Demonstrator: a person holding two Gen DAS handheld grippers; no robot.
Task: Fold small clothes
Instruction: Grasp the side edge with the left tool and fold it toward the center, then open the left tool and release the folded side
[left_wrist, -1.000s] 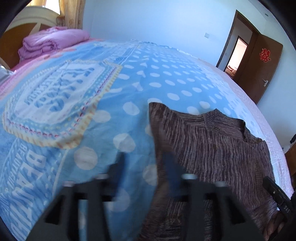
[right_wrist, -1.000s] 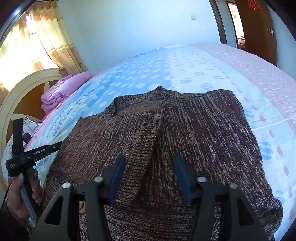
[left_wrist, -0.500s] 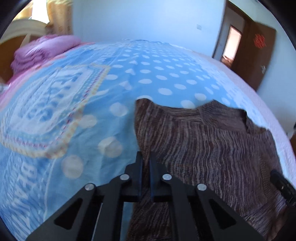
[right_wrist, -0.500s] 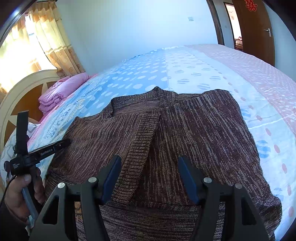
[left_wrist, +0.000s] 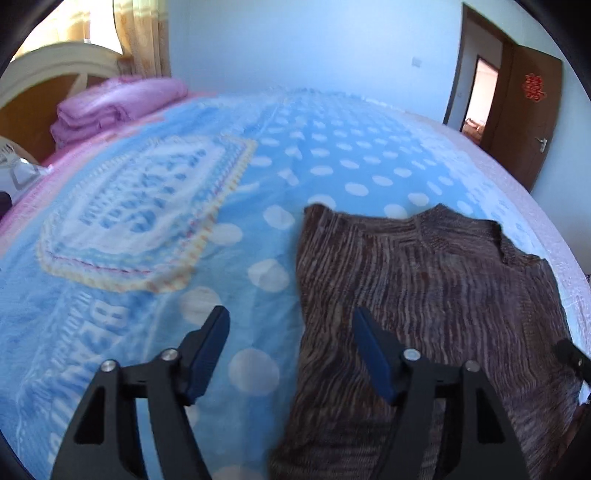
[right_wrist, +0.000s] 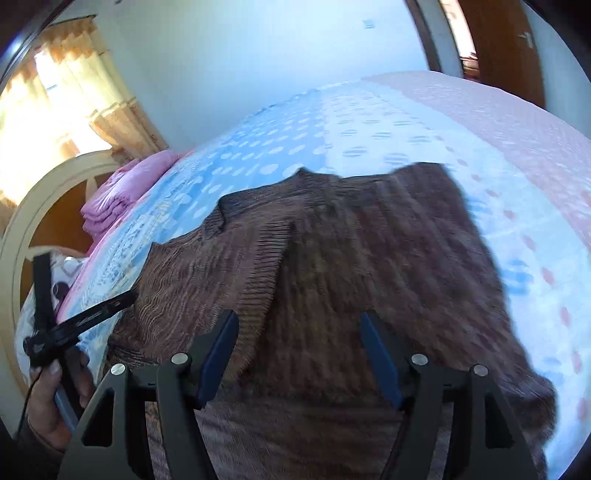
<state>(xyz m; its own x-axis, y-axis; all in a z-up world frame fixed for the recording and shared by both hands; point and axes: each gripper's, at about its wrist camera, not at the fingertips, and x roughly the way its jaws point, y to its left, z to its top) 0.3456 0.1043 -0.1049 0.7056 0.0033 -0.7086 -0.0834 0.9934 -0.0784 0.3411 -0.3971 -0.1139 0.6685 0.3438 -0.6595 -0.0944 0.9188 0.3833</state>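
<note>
left tongs (left_wrist: 291, 343) wide open, empty | right tongs (right_wrist: 299, 343) wide open, empty | brown sweater (right_wrist: 332, 258) flat on bed (left_wrist: 147, 258) | pink blankets (left_wrist: 118, 103) by headboard (right_wrist: 44, 206)

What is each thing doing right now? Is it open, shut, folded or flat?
left gripper: open, holding nothing
right gripper: open, holding nothing
brown sweater: lying on the bed, one sleeve folded across the front
pink blanket: folded in a stack by the headboard
bedspread: spread flat over the bed
door: open
</note>
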